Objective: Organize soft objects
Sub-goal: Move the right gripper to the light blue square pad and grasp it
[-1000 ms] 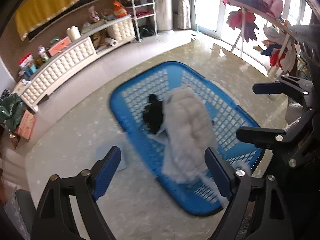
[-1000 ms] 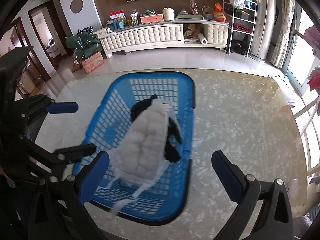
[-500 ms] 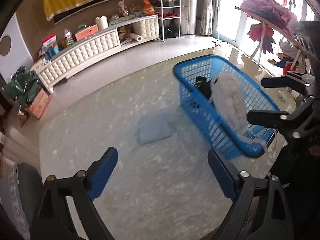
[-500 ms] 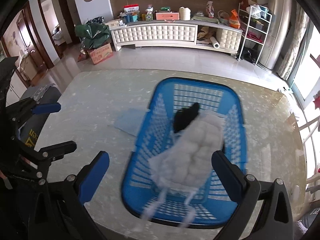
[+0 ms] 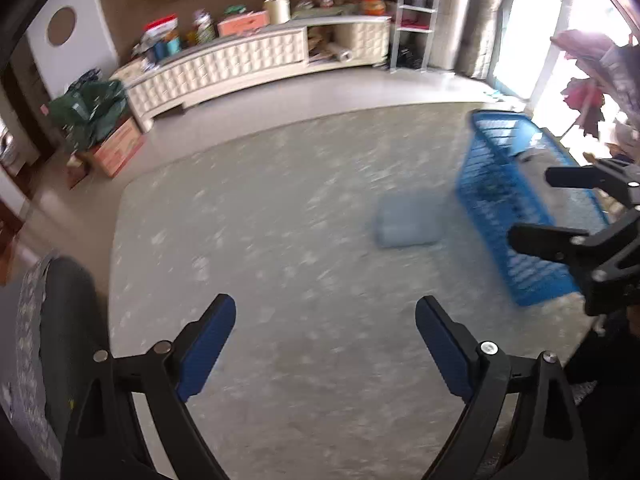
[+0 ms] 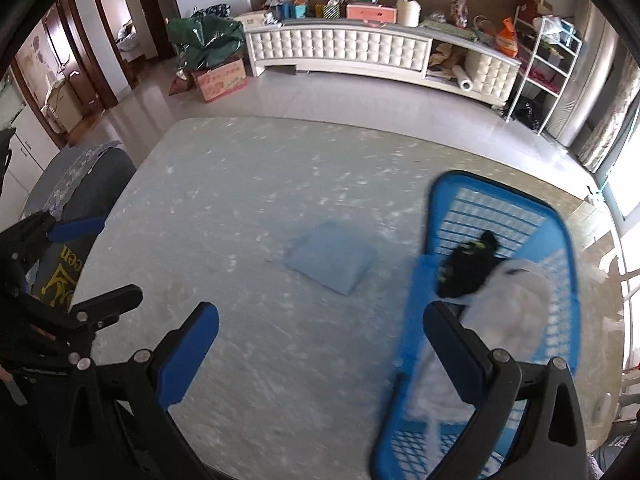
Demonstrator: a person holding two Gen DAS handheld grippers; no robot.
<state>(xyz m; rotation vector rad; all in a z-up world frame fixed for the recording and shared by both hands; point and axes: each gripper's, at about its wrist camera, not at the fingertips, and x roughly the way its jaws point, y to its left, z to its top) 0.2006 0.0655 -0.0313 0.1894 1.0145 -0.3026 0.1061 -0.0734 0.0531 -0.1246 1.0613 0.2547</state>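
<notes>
Closest in, both grippers hang over the pale speckled mat with nothing between their blue pads. The left gripper has just been widening its jaws and now stands spread, empty, over bare mat; the right gripper is likewise spread and empty, its right finger crossing in front of the blue basket. At the left edge of the mat stands a dark chair with a patterned cloth over it. Just past the fingers, a folded light-blue cloth lies flat on the mat, squarish and slightly puffed, just beside the basket's near wall but apart from it. Nothing lies between the cloth and either gripper. The basket, a slatted plastic one, holds a black soft item and a white quilted piece draped over it. Farther off, a green bag sits on a cardboard box, and a long white tufted cabinet with clutter on top lines the wall beside a white wire shelf.
</notes>
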